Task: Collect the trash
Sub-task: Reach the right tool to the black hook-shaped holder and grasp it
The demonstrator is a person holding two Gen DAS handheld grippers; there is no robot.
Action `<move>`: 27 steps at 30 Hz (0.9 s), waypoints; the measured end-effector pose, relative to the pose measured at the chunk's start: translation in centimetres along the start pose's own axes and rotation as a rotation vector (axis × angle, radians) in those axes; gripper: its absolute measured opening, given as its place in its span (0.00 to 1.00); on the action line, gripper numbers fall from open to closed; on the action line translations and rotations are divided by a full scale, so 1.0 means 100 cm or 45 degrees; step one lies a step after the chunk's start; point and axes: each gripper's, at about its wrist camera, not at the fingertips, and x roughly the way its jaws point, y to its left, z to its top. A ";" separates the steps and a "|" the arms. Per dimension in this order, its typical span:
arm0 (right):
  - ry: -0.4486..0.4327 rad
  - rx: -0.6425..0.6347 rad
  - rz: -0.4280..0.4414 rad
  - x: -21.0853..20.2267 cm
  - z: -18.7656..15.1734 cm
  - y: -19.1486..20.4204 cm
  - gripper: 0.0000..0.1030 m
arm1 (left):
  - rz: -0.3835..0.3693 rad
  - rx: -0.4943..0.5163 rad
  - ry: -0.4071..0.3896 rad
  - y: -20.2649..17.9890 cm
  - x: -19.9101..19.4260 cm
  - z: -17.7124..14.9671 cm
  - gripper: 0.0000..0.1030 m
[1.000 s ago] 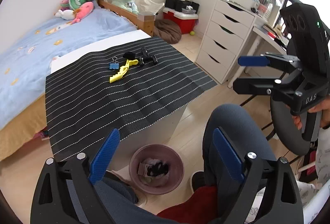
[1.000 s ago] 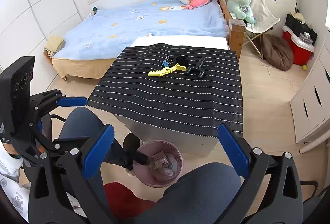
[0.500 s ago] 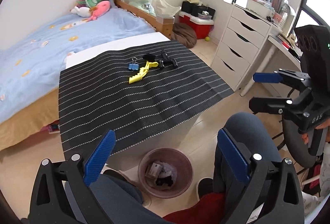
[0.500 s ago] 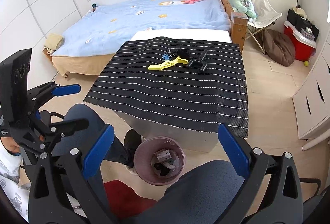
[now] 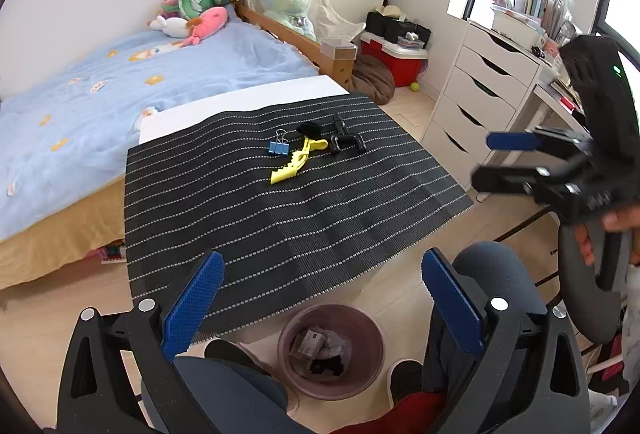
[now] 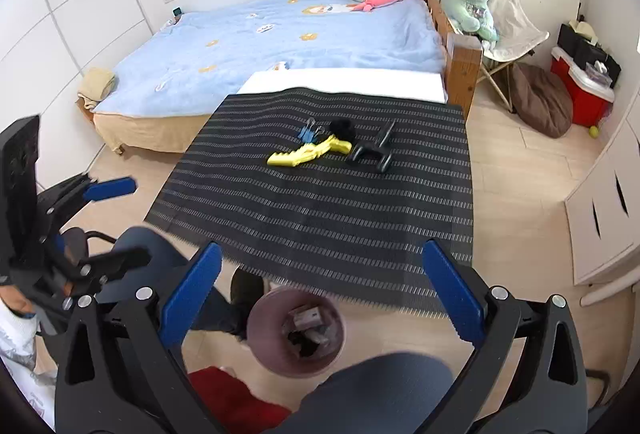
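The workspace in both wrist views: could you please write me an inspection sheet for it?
Surface: black white-striped mat covering a white table, overhanging its near edge.
Job's things: round mauve plastic bin on the floor below the near edge, holding crumpled scraps.
Clutter: yellow toothed plastic clip, blue metal binder clip, black fuzzy lump and black forked plastic part grouped at the mat's far centre.
Grippers: left tool and right tool both open, empty, held short of the mat.
Cables: nothing seen.
Surroundings: blue-quilted bed, white drawer unit, person's knees.
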 end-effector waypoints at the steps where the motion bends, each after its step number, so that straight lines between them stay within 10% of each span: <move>1: 0.002 -0.001 -0.004 0.003 0.005 -0.002 0.96 | 0.000 -0.002 -0.003 0.001 0.000 0.001 0.93; 27: 0.323 -0.159 -0.126 0.151 0.086 -0.050 0.89 | 0.007 -0.084 0.009 0.033 0.011 0.006 0.93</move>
